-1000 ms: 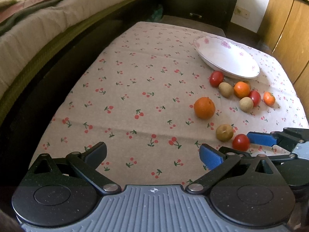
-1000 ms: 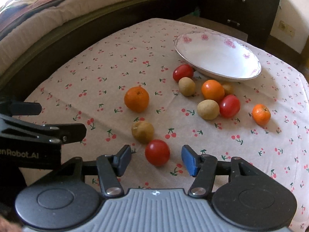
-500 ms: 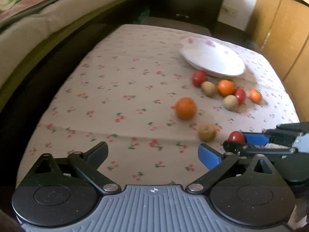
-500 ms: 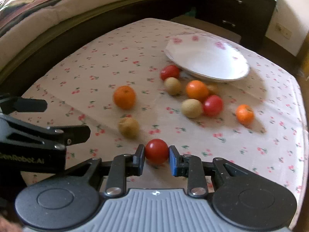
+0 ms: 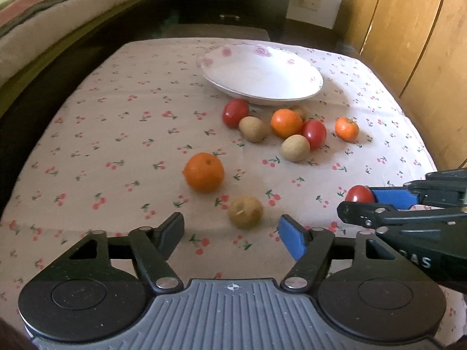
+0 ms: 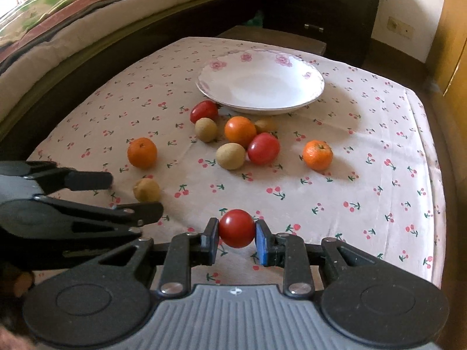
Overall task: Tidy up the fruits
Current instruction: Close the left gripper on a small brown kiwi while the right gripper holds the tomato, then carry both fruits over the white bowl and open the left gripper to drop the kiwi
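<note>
My right gripper (image 6: 236,234) is shut on a red tomato (image 6: 236,228) and holds it above the cloth near the front edge; the tomato also shows in the left wrist view (image 5: 359,194). My left gripper (image 5: 230,230) is open and empty, with a brown kiwi (image 5: 245,211) just ahead of its jaws. An orange (image 5: 203,171) lies beyond the kiwi. A cluster of tomatoes, kiwis and oranges (image 6: 239,140) lies in front of the white flowered plate (image 6: 306,94), which holds nothing.
The table wears a cherry-print cloth (image 6: 364,175). A bed (image 6: 73,29) runs along the left. A dark drawer unit (image 6: 318,8) stands behind the table, and wooden cupboards (image 5: 414,43) stand to the right.
My right gripper closed on the near tomato and lifted it off the cloth. My left gripper moved forward and right, toward the kiwi, still open.
</note>
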A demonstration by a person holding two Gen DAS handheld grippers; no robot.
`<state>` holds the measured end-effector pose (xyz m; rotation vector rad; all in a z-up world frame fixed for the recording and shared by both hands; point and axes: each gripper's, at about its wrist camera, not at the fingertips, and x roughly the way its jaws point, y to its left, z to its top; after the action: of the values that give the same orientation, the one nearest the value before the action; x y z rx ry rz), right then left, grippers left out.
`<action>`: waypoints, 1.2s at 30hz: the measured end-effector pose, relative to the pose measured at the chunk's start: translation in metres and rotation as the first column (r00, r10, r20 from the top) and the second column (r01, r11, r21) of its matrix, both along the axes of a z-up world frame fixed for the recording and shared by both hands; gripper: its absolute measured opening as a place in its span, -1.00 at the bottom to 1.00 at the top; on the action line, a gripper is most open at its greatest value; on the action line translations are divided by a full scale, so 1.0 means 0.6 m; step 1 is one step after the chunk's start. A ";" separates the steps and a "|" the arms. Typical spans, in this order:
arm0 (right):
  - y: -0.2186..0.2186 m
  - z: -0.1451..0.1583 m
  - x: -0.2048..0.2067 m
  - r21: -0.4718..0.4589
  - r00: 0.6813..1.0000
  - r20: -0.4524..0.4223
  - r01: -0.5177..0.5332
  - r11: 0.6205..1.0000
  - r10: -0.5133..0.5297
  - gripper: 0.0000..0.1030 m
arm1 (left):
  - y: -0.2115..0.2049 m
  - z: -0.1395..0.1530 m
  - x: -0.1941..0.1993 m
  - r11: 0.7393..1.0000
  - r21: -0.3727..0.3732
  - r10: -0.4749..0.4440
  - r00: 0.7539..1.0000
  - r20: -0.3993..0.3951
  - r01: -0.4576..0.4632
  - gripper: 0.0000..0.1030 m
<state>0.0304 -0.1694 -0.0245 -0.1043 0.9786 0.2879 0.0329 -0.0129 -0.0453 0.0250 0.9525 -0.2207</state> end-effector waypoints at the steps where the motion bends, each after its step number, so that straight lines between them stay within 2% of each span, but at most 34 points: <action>1: -0.003 0.000 0.000 0.005 1.000 -0.002 0.003 1.000 -0.003 -0.45 | -0.003 -0.005 0.003 1.000 -0.001 -0.005 1.000 -0.003 0.005 0.39; 6: -0.015 -0.002 -0.001 0.017 1.000 -0.007 0.018 1.000 -0.018 -0.45 | -0.020 -0.010 0.003 0.999 0.035 -0.035 0.999 0.038 0.034 0.35; 14: -0.020 0.006 -0.003 0.020 1.000 0.002 0.030 0.999 -0.030 -0.45 | -0.010 -0.006 -0.003 0.999 0.000 -0.032 0.998 0.045 0.032 -0.22; 17: -0.022 0.008 -0.005 0.016 0.999 0.003 0.035 0.999 -0.035 -0.45 | -0.011 -0.004 -0.004 0.999 -0.001 -0.035 0.999 0.040 0.035 -0.31; 22: -0.028 0.013 -0.007 0.021 0.999 0.011 0.047 0.999 -0.047 -0.45 | -0.016 -0.002 -0.008 0.999 0.017 -0.040 0.999 0.035 0.039 -0.32; 36: -0.036 0.041 0.001 0.051 0.996 0.043 0.072 0.996 -0.074 -0.45 | -0.017 0.047 -0.004 0.999 -0.036 -0.031 0.996 0.079 0.034 -0.32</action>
<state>0.0311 -0.1908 0.0003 -0.0297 0.9285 0.2414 0.0307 -0.0229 -0.0170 0.0145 0.8697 -0.2654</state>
